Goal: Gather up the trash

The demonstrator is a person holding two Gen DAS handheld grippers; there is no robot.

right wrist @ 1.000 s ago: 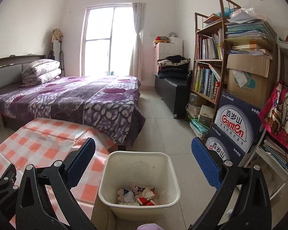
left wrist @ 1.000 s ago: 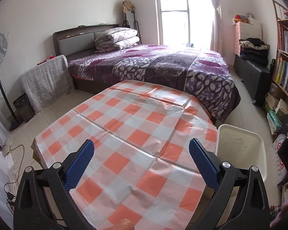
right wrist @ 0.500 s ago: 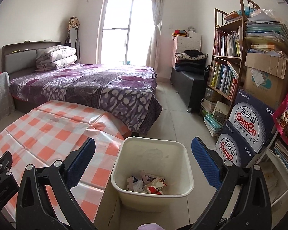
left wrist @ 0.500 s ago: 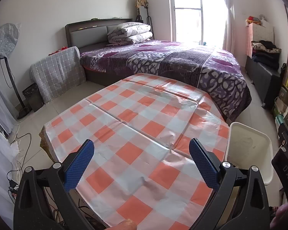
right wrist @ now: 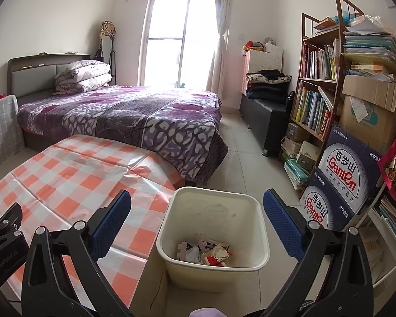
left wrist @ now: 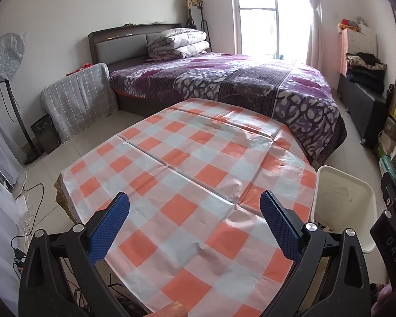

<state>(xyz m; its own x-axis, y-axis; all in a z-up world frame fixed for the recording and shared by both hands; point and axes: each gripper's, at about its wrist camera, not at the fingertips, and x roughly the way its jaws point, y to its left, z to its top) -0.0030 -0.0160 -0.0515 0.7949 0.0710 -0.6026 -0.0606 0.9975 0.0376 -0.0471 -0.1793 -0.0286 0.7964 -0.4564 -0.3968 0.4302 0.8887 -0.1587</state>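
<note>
While both grippers hang with their jaws wide apart and holding nothing, the left gripper [left wrist: 195, 220] looks over the desk [left wrist: 187, 185], whose orange-and-white checked cloth shows bare between its jaws. The cream bin [right wrist: 213, 227] stands on the floor between the jaws of the right gripper [right wrist: 197, 219], touching the desk's edge. Crumpled wrappers and paper scraps [right wrist: 203, 249] lie at its bottom. Beyond the jaws stands a purple bed [right wrist: 134, 113].

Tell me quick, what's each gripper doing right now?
Left gripper: open, holding nothing, above the checked tablecloth.
Right gripper: open, empty, above the bin.
</note>
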